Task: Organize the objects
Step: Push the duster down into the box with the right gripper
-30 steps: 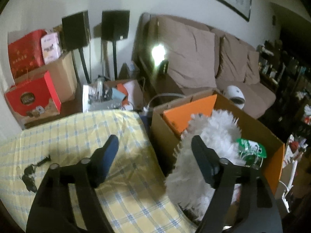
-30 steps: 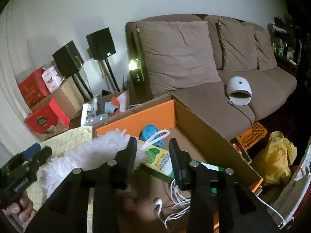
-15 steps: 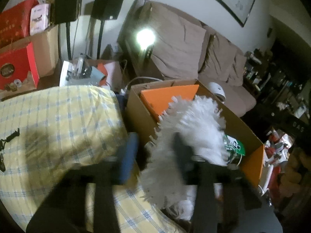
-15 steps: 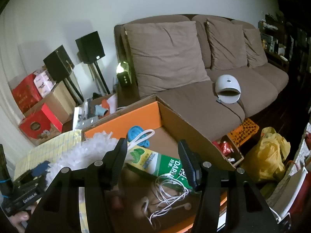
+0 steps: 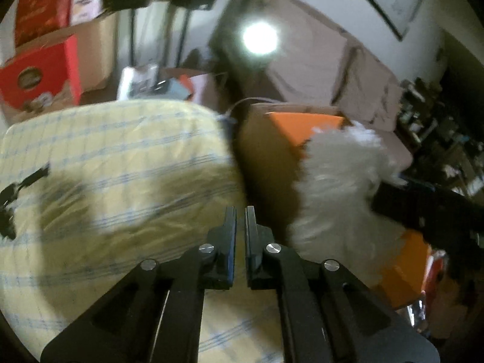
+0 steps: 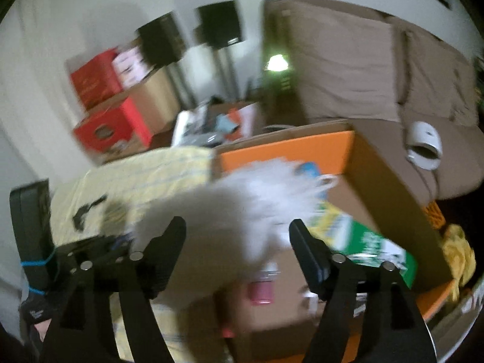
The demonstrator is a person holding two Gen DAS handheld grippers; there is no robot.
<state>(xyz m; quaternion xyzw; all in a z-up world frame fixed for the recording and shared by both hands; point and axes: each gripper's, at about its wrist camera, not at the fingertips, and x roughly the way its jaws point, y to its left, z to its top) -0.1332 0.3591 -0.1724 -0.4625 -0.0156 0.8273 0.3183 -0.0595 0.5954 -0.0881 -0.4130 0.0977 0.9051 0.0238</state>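
1. Left wrist view. The yellow checked cloth [image 5: 121, 163] covers the tabletop; the picture is blurred. Small dark items [image 5: 18, 193] lie at its left edge. Behind stand red boxes [image 5: 39, 72], a lit lamp [image 5: 260, 37] and a brown sofa [image 5: 348, 69].
2. The left claw [image 5: 240, 220] is clenched, with nothing between its jaws, above the cloth's right edge.
3. The cardboard box [image 5: 266, 157] with orange flaps stands just beside the tabletop. The white fluffy duster [image 5: 341, 187] rises out of it.
4. Right wrist view. Two black speakers [image 6: 220, 24] stand against the wall, the sofa to the right with a white device [image 6: 423, 142] on its seat.
5. The right claw [image 6: 237, 233] is released, jaws opening; the duster lies beyond and between them, not gripped.
6. A green-and-white carton [image 6: 372, 242] and a pink item [image 6: 261, 292] lie in the box.
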